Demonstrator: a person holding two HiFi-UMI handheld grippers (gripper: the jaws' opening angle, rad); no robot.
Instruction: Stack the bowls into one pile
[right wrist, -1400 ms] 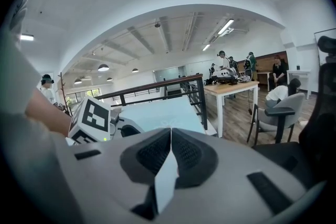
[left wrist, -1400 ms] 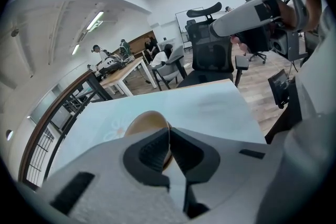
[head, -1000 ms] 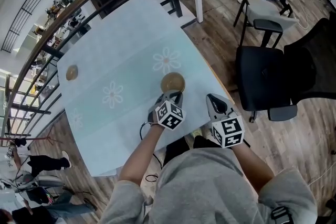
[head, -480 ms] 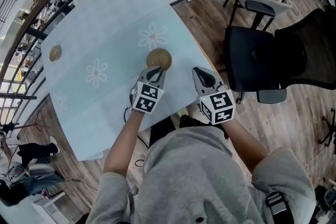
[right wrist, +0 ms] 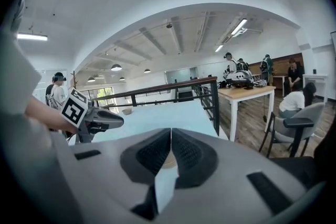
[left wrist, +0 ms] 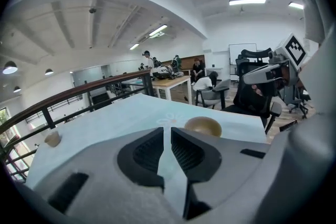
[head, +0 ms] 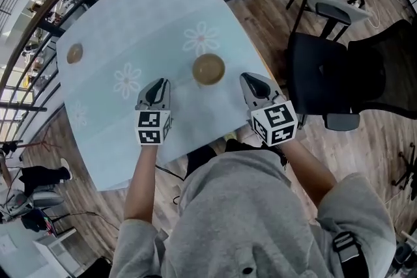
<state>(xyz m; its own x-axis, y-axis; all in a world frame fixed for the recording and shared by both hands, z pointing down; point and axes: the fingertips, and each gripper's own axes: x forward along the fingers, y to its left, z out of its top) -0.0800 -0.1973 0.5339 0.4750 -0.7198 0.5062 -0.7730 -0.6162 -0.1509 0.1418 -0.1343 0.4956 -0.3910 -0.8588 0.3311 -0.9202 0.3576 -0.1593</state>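
A pale blue tablecloth (head: 150,16) printed with daisies covers the table. The larger brown bowl (head: 208,69) sits near your edge, between your two grippers and touching neither. The small bowl (head: 74,53) sits well apart, toward the far left corner. Your left gripper (head: 158,83) has its jaws drawn nearly together (only a thin slit shows) with nothing between them. Your right gripper (head: 248,79) is likewise pinched together and empty.
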